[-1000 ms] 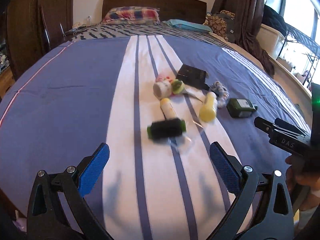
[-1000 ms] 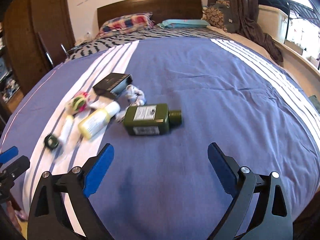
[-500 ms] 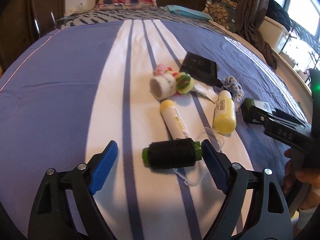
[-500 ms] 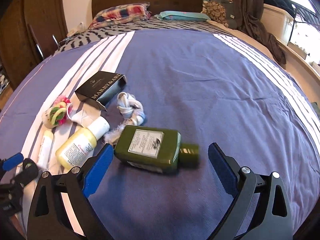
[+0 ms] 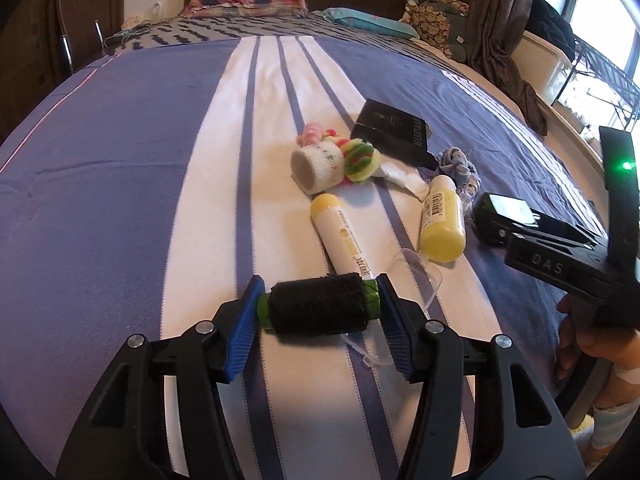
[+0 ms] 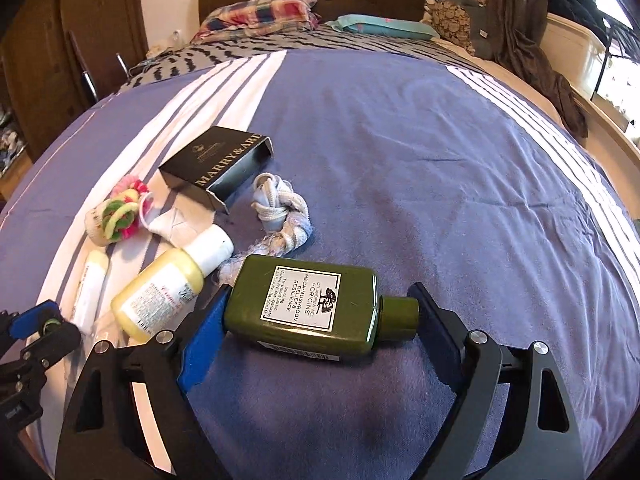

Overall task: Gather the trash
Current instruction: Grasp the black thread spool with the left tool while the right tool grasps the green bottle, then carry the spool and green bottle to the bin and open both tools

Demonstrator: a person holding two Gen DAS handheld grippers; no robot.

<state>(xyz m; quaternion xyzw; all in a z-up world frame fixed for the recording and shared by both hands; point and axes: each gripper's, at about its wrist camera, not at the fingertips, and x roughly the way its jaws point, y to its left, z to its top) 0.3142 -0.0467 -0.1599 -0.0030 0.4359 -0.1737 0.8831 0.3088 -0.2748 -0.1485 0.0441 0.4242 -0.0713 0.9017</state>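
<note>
green bottle (image 6: 304, 307) lies crosswise between right tongs (image 6: 316, 320), cap rightward.

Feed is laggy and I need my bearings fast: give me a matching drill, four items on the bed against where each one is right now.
Things:
1. black spool
2. green bottle
3. black box
4. yellow bottle

Places:
A. lying open-ended on the bedspread beyond the knotted rope
B. between the left gripper jaws
C. on the bedspread just left of the right gripper
D. between the right gripper jaws

Pairs: 1-B, 2-D, 3-A, 4-C
</note>
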